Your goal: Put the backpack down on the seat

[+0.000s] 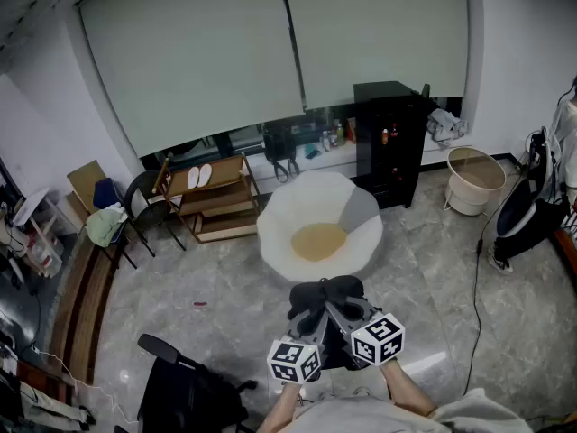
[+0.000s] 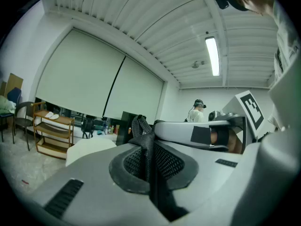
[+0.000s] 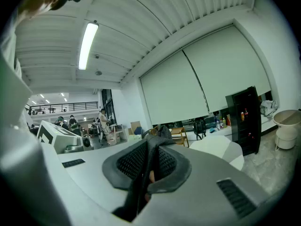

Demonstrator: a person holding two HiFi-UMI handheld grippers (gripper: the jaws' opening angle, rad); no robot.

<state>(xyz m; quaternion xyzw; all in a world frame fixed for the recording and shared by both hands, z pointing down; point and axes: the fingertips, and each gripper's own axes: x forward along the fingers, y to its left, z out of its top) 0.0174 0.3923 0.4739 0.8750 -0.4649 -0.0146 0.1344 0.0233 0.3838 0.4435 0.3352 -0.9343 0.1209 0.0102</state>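
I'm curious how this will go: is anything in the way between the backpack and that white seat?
Nothing visible. The backpack hangs in front of the white seat, which holds only its yellow cushion.

L gripper (image 2: 146, 147), R gripper (image 3: 153, 157): grey, b&w marker cubes (image 1: 294, 361).

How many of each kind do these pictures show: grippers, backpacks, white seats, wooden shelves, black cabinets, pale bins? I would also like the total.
grippers: 2, the left gripper and the right gripper
backpack: 1
white seat: 1
wooden shelf: 1
black cabinet: 1
pale bin: 1
Total: 7
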